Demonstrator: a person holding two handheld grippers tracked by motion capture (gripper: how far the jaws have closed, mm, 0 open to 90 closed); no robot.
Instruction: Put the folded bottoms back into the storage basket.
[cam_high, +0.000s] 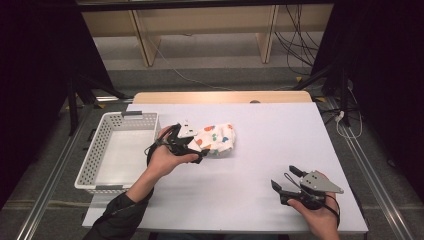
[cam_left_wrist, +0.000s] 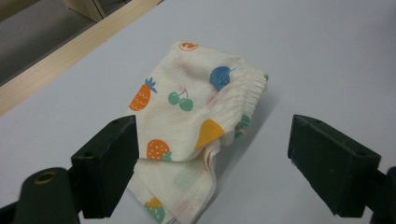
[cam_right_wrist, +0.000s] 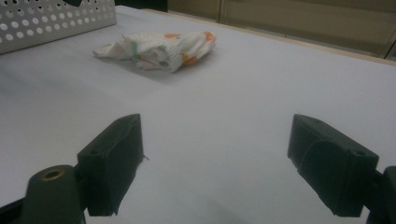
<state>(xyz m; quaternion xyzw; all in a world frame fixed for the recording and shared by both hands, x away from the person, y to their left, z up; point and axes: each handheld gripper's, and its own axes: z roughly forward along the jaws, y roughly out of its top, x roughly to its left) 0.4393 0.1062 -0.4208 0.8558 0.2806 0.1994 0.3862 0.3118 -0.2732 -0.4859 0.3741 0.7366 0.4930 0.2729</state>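
Observation:
A folded cream cloth printed with coloured fruit (cam_high: 217, 138) lies on the white table, just right of the basket. In the left gripper view the fruit cloth (cam_left_wrist: 196, 121) lies spread between and beyond the black jaws. My left gripper (cam_high: 197, 145) hovers over the cloth's near-left edge, open, its jaws wide apart on either side of the fabric. My right gripper (cam_high: 286, 179) rests near the table's front right, open and holding nothing. From the right gripper view the cloth (cam_right_wrist: 159, 49) sits far ahead.
A white perforated basket (cam_high: 102, 150) stands at the table's left edge, and its wall (cam_right_wrist: 51, 21) shows in the right gripper view. A wooden strip (cam_high: 220, 96) runs along the table's far edge. Cables lie on the floor behind.

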